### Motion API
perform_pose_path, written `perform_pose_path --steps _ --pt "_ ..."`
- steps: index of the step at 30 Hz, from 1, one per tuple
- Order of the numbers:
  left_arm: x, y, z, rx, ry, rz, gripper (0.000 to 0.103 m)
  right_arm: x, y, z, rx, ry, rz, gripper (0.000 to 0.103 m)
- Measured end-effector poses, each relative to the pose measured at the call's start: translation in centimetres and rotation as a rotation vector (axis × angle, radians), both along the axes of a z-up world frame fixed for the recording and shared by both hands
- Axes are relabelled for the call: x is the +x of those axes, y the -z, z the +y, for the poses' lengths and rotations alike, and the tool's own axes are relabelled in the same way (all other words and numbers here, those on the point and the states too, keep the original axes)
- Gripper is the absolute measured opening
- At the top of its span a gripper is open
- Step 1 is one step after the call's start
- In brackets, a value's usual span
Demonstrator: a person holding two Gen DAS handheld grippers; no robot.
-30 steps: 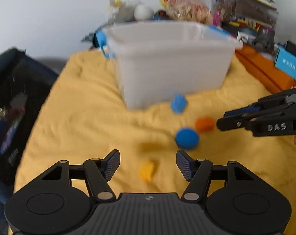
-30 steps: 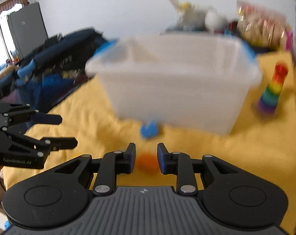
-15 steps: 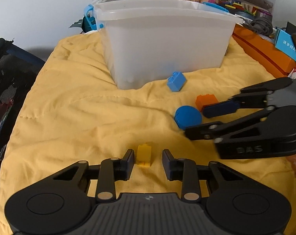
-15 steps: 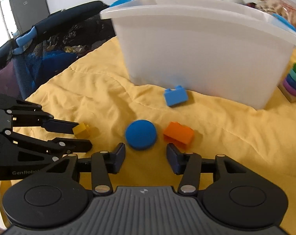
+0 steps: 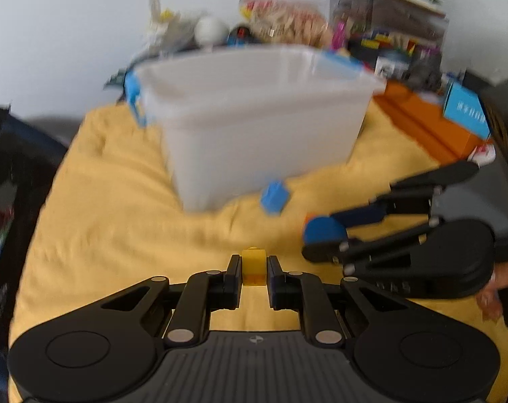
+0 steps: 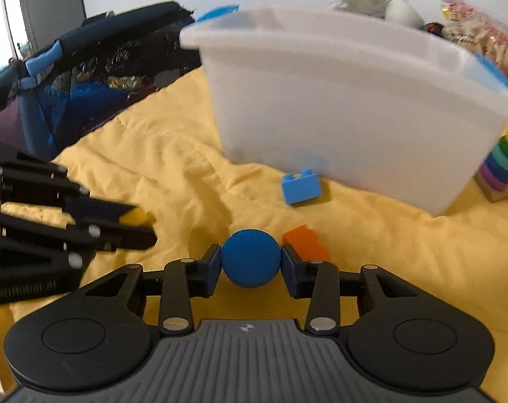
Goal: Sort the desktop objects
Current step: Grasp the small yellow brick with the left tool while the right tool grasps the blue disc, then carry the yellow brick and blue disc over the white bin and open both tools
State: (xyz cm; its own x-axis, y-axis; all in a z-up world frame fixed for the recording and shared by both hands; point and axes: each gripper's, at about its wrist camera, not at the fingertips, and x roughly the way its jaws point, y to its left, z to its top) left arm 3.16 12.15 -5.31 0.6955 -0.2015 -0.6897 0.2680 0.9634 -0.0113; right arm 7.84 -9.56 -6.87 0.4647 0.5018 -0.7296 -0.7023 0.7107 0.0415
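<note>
- The left hand-held gripper [image 5: 253,268] pinches a small yellow block [image 5: 253,265] by its flat sides, in front of the white bin [image 5: 254,127], which probably keeps the block square.
- The right hand-held gripper [image 6: 250,262] clamps a blue ball [image 6: 250,258] across its widest part, likely to stop it rolling free.
- A blue brick [image 6: 301,186] lies at the bin's foot; an orange brick [image 6: 306,242] lies nearer, on the yellow quilt [image 6: 173,154].
- The open-topped bin looks like the destination.

Your left fingers [image 5: 234,270] pinch an upright yellow brick [image 5: 253,266]; your right fingers [image 6: 289,262] clamp a blue ball [image 6: 250,258]. A blue brick [image 6: 301,186] lies tilted beside the translucent bin [image 6: 338,107]. An orange brick [image 6: 305,242] lies just right of the ball.
</note>
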Motion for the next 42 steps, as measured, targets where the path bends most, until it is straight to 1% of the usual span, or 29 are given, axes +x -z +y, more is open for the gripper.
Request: perform_pose_path --steps 5,13,16,19,20,23,27,30,33,34,35,37,40,42 --pt "1.5 -4.3 -1.6 0.039 0.000 -0.105 0.017 0.5 -3.7 -1.7 0.030 0.065 -0.050 0.042" --pt "4.4 -11.0 -2.2 0.036 -0.008 -0.246 0.018 2.9 -11.1 -3.4 0.136 0.137 -0.143 0.042" --pt "5.7 -12.8 -2.3 0.052 -0.025 -0.292 0.018 4.5 -13.1 -3.5 0.158 0.170 -0.175 0.042" --pt "7.5 -13.6 -1.9 0.056 -0.047 -0.298 0.018 6.3 -14.3 -3.1 0.173 0.197 -0.187 0.042" --pt "8.3 -13.6 -1.9 0.061 -0.051 -0.285 0.018 7.0 -14.5 -3.0 0.177 0.202 -0.189 0.042" --pt "10.5 -12.7 -1.9 0.043 -0.058 -0.231 0.018 8.8 -14.5 -2.4 0.166 0.212 -0.192 0.042" --pt "12.5 -10.1 -1.9 0.045 -0.081 -0.156 0.017 10.7 -13.5 -1.7 0.147 0.230 -0.166 0.042" --pt "13.3 -8.3 -1.9 0.050 -0.100 -0.116 0.018 11.6 -12.3 -1.3 0.121 0.240 -0.145 0.042" --pt "14.5 -6.5 -1.9 0.071 -0.133 -0.071 0.022 12.2 -11.2 -1.2 0.092 0.250 -0.133 0.042" --pt "14.7 -6.2 -1.9 0.073 -0.143 -0.057 0.029 12.4 -10.8 -1.2 0.081 0.255 -0.132 0.042" --pt "14.8 -5.9 -1.8 0.067 -0.144 -0.044 0.031 12.7 -10.4 -1.1 0.068 0.263 -0.130 0.043" --pt "14.6 -5.8 -1.7 0.065 -0.140 -0.047 0.041 12.9 -9.9 -1.3 0.064 0.280 -0.125 0.043" --pt "14.1 -6.1 -1.8 0.078 -0.142 -0.064 0.043 12.7 -9.7 -1.8 0.067 0.283 -0.123 0.043" --pt "13.7 -6.7 -1.6 0.051 -0.142 -0.074 0.043 12.5 -9.8 -2.0 0.070 0.277 -0.129 0.043"
